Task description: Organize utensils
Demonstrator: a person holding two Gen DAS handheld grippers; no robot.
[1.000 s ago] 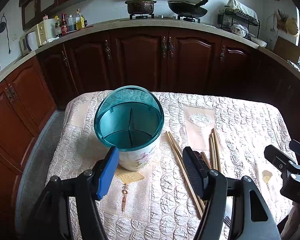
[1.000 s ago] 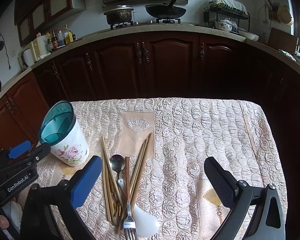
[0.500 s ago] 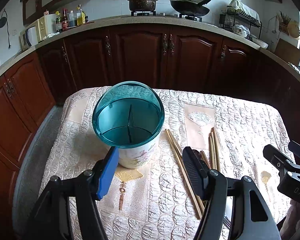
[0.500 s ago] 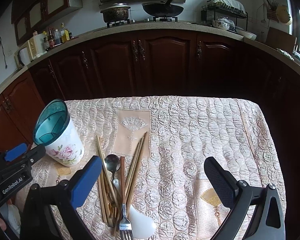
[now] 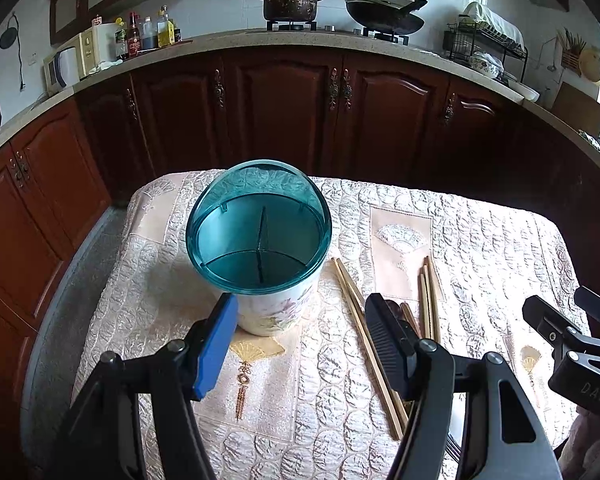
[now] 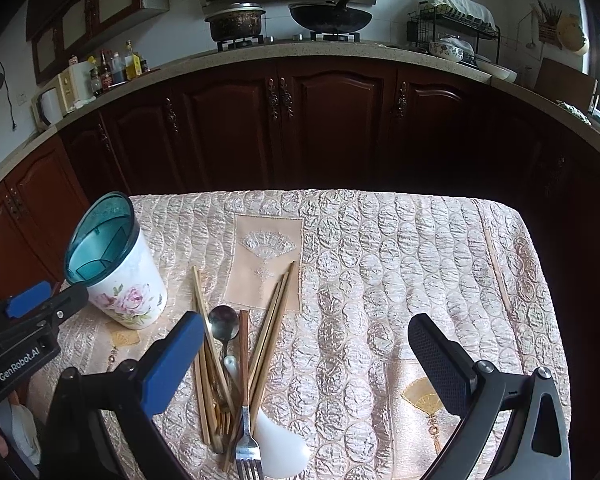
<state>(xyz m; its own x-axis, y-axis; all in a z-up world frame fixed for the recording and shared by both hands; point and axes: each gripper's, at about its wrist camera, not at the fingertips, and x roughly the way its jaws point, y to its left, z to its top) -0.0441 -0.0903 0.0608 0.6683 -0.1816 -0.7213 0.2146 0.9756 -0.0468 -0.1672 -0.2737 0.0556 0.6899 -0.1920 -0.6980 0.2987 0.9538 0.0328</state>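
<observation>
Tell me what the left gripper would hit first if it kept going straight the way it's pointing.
Most likely the utensil holder: it sits just ahead of the open left gripper, slightly toward its blue finger. Depth is hard to judge, so it might instead meet the tablecloth beside the cup's base.

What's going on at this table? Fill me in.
A person holds a hand-held gripper in each hand over a quilted tablecloth, ready to sort utensils. The left hand-held gripper and the right hand-held gripper are both open and hold nothing. The floral utensil holder with its teal divided insert stands empty. Beside it lie the chopsticks, a metal spoon, a fork and a white spoon, all loose in a pile.
</observation>
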